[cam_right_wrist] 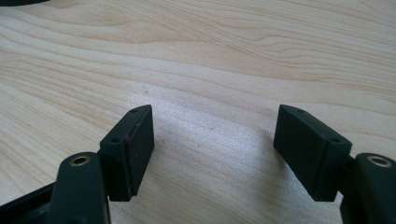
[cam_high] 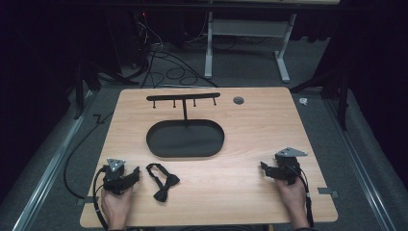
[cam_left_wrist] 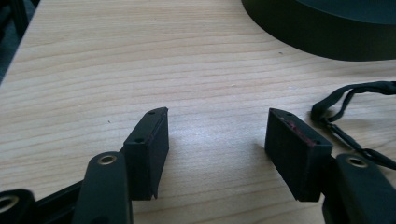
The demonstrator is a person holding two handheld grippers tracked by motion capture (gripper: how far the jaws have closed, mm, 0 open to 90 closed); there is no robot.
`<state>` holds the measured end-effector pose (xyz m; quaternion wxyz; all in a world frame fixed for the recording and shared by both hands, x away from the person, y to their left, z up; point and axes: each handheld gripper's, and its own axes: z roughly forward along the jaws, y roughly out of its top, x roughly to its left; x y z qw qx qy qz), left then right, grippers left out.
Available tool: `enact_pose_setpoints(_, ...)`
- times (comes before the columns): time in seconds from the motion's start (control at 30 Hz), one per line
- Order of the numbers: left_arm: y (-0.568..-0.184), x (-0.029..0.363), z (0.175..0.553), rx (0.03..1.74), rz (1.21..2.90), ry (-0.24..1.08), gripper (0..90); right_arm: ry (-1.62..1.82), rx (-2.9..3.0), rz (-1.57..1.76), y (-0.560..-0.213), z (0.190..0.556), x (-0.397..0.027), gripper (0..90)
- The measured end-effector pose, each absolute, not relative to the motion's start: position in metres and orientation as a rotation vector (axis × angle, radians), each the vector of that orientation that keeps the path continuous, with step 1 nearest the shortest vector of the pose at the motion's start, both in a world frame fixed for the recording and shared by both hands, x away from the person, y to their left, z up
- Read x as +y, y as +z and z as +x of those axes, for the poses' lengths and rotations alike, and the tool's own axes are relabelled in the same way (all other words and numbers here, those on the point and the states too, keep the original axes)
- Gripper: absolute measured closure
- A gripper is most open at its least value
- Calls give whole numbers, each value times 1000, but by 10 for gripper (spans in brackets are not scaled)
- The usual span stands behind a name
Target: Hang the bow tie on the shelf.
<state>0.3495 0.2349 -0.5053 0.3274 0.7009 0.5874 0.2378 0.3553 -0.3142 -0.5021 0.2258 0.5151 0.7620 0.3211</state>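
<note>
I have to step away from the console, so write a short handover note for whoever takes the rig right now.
Left gripper: open, holding nothing, resting near the table's front left edge, jaws pointing toward the bow tie.
Right gripper: open, holding nothing, near the front right edge, bare wood between its jaws.
Bow tie: lies flat on the table just right of the left gripper, strap loose beside it, touched by neither gripper.
Black oval tray with its hook stand: at the table's centre, nothing hanging on the hooks.
Done: nothing visible so far.
Left: probably pick up the bow tie, left gripper being nearest, and take it to the stand.
</note>
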Motion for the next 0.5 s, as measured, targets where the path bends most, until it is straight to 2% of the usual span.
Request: enact_pose_setpoints(0.5, -483, 230, 341, 1483, 1838, 542, 394, 885, 2097, 1426, -502, 355, -314, 304)
